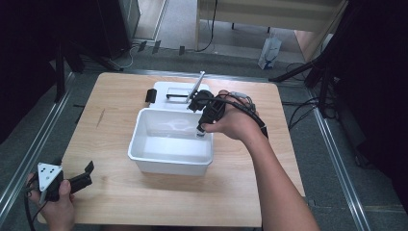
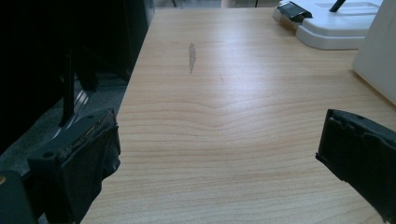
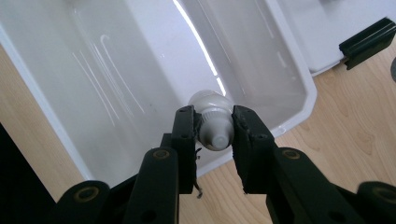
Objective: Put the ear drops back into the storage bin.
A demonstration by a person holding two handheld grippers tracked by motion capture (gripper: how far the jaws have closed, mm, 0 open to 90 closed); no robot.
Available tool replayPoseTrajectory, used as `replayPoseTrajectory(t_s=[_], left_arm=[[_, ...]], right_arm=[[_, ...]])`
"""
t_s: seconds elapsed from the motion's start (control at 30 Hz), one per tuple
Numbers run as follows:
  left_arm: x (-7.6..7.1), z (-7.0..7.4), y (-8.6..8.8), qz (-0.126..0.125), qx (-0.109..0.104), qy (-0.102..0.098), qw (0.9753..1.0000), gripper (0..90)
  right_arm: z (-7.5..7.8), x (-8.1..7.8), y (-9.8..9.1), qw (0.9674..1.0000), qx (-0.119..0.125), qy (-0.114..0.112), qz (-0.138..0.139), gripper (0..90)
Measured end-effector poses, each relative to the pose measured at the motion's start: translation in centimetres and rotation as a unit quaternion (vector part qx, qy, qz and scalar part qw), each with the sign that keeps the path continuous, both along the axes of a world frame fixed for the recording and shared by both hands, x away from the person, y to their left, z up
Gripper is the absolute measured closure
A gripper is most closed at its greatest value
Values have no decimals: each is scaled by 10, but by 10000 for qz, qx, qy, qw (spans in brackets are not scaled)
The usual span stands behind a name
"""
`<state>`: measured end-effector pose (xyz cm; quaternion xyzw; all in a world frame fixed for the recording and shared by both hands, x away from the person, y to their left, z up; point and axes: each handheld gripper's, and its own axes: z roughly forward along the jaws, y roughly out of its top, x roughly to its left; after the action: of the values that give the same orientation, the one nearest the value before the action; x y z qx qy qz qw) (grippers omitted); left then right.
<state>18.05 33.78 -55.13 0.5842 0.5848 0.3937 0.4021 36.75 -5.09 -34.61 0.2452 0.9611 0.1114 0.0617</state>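
My right gripper (image 3: 215, 133) has a small white light bulb (image 3: 212, 119) pinched between its jaws, base toward the camera, glass end pointing down into the white plastic tub (image 3: 116, 70). In the high view the right gripper (image 1: 204, 126) sits over the tub's (image 1: 171, 163) right rim, my right hand (image 1: 235, 122) wrapped around it, and the bulb (image 1: 200, 134) hangs just inside the wall. I can't tell if the bulb touches the tub.

My left gripper (image 1: 82, 177) is at the near left corner of the table, well apart from the tub, held in my left hand (image 1: 57, 204), grey three-cornered plate (image 1: 48, 174) on top. In the left gripper view its jaws stand wide apart with nothing but bare wood between them.

The surface is a light wooden table (image 1: 240, 183) with a dark streak (image 2: 191, 57) toward the left side. Past the tub lies a flat white base (image 1: 168, 90) with a black clip (image 1: 150, 95) at its left edge and a thin grey arm (image 1: 196, 85) tilted up from it. The room beyond is grey floor with cables, dark stands on both sides, and a white bag (image 1: 269, 53) against a wooden unit.
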Motion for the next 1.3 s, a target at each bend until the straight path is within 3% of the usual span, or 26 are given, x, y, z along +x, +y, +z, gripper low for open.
replayPoseTrajectory(t_s=[0.4, 1.03, 1.2, 1.3], left_arm=[[0, 0, 0, -1, 4, -22, 10000, 0], [0, 0, 0, -2, 5, -20, 10000, 0], [0, 0, 0, -2, 14, -16, 10000, 0], [0, 0, 0, -2, 11, -15, 10000, 0]], right_arm=[[-25, 2, -2, 9999, -54, 28, 134, 718], [-51, 3, -4, 9992, -263, 74, 296, 718], [-56, 3, -4, 9989, -260, 81, 381, 718], [-61, 2, -1, 9978, -384, 39, 535, 717]])
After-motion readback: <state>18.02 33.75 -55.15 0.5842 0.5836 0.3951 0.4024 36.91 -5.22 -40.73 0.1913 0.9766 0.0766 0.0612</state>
